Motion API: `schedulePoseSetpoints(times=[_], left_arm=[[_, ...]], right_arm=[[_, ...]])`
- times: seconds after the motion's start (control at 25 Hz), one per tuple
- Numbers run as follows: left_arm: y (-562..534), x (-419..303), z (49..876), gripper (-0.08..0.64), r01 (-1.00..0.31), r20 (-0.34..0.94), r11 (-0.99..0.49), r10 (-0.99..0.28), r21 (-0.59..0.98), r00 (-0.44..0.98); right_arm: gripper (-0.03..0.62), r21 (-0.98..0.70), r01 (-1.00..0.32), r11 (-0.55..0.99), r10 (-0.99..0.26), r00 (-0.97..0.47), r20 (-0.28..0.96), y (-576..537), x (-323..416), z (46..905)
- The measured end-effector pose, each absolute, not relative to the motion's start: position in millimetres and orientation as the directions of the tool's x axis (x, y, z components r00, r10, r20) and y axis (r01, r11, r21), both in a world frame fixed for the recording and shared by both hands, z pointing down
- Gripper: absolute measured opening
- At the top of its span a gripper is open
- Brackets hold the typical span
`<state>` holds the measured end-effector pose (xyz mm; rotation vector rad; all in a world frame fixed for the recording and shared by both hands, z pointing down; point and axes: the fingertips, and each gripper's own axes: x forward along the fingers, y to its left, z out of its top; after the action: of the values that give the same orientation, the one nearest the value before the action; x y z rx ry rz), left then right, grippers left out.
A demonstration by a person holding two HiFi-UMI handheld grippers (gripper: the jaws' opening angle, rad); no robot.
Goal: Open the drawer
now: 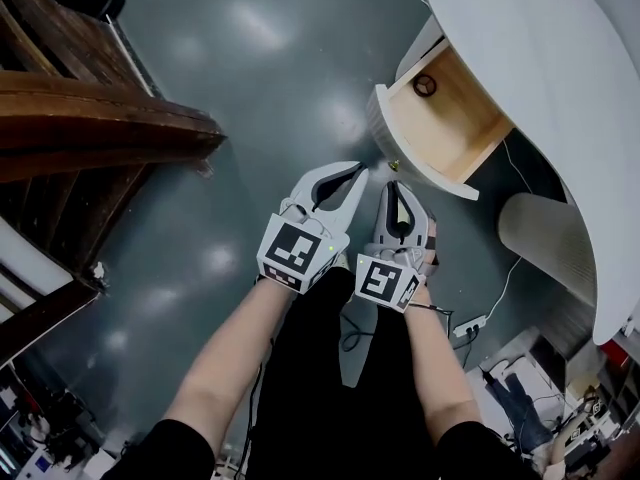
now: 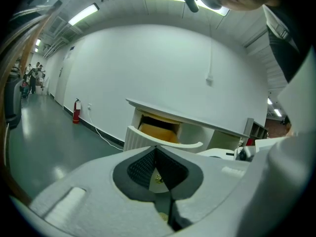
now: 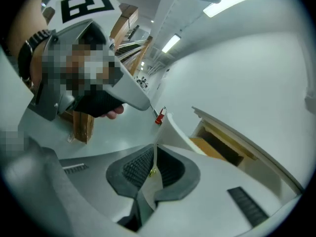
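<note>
The white curved drawer [image 1: 385,128] stands pulled out of the white desk [image 1: 560,88]. Its wooden inside shows, with a dark ring [image 1: 425,84] lying at the back. A small brass knob [image 1: 393,165] sticks out of the drawer front. Both grippers hang side by side just short of that front, touching nothing. My left gripper [image 1: 360,169] has its tips together and holds nothing. My right gripper [image 1: 394,185] sits just below the knob, jaws also closed and empty. In the left gripper view [image 2: 157,148] and the right gripper view [image 3: 155,147] the tips meet, with the drawer [image 2: 148,139] [image 3: 177,130] beyond.
Dark wooden furniture [image 1: 90,128] fills the left side. A ribbed white desk leg [image 1: 545,233] stands right of the drawer. Cables and a power strip [image 1: 468,325] lie on the grey floor. A red fire extinguisher [image 2: 76,111] stands by the far wall.
</note>
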<state>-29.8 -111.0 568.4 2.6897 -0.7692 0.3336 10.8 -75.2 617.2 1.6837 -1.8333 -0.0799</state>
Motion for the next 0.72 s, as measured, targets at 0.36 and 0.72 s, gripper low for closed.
schedulePoseSetpoints(times=[0.36,0.72], left_arm=[[-95.2,-35.1,472.4,0.009,-0.562,0.28,-0.791,-0.497,0.242,0.821],[-81.5,-34.8,357.6,0.009,-0.566,0.233,-0.791,-0.52,0.23,0.822]], right_arm=[[0.025,0.344,-0.918,0.196,-0.931,-0.063,0.361,-67.4,-4.4,495.0],[0.015,0.238,-0.952,0.192,-0.946,-0.114,0.304,-62.1,3.8,373.1]])
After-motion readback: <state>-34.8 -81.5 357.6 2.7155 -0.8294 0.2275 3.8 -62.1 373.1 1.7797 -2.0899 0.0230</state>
